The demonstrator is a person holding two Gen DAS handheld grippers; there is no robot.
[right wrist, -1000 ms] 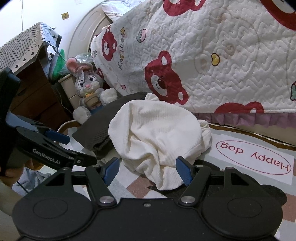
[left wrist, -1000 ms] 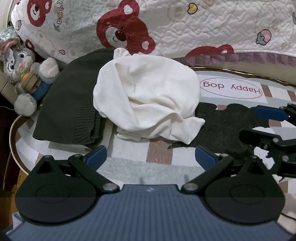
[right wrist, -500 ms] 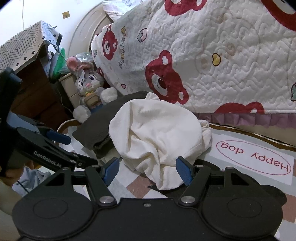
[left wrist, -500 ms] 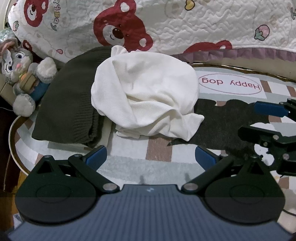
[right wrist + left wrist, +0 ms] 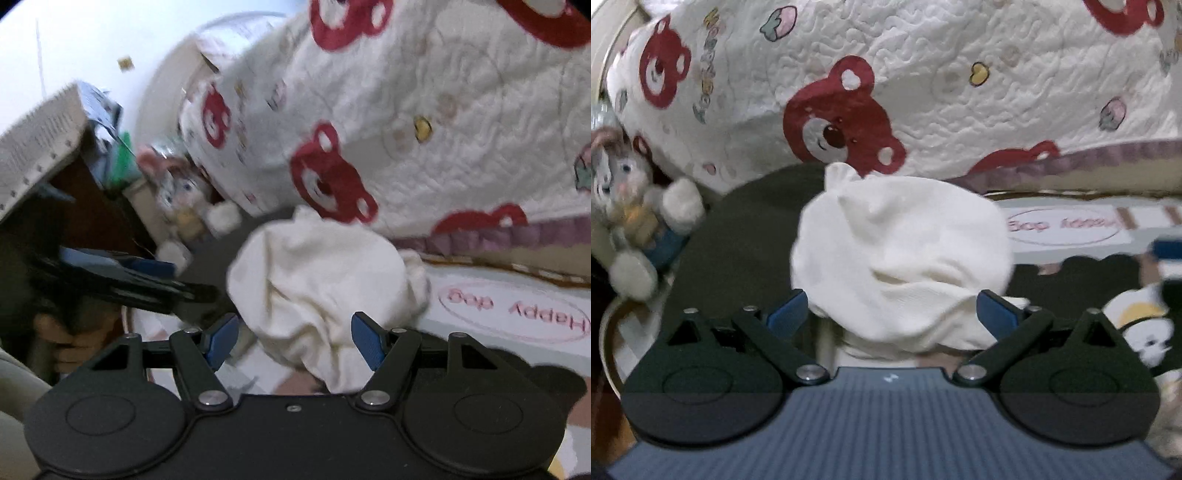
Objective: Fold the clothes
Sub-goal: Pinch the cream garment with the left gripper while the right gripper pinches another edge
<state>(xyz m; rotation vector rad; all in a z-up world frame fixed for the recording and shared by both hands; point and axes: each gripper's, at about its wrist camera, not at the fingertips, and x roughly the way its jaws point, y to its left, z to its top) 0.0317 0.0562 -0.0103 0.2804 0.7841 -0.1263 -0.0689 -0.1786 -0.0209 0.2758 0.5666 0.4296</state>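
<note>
A crumpled cream-white garment (image 5: 901, 266) lies in a heap on the patterned rug, partly over a dark green knit garment (image 5: 738, 236). My left gripper (image 5: 892, 314) is open, its blue pads on either side of the heap's near edge. In the right wrist view the same white garment (image 5: 317, 288) sits just ahead of my right gripper (image 5: 297, 338), which is open too, with the cloth's lower fold between its fingers. The left gripper (image 5: 122, 280) shows at the left of that view, held by a hand. Both views are motion-blurred.
A bed with a white quilt printed with red bears (image 5: 923, 92) rises right behind the clothes. A plush rabbit (image 5: 631, 206) sits at the left by a dark wooden cabinet (image 5: 74, 206). The rug (image 5: 509, 306) carries a "Happy dog" oval.
Both grippers have moved forward toward the white garment; it now fills the space between each pair of open fingers. The clothes themselves have not shifted.
</note>
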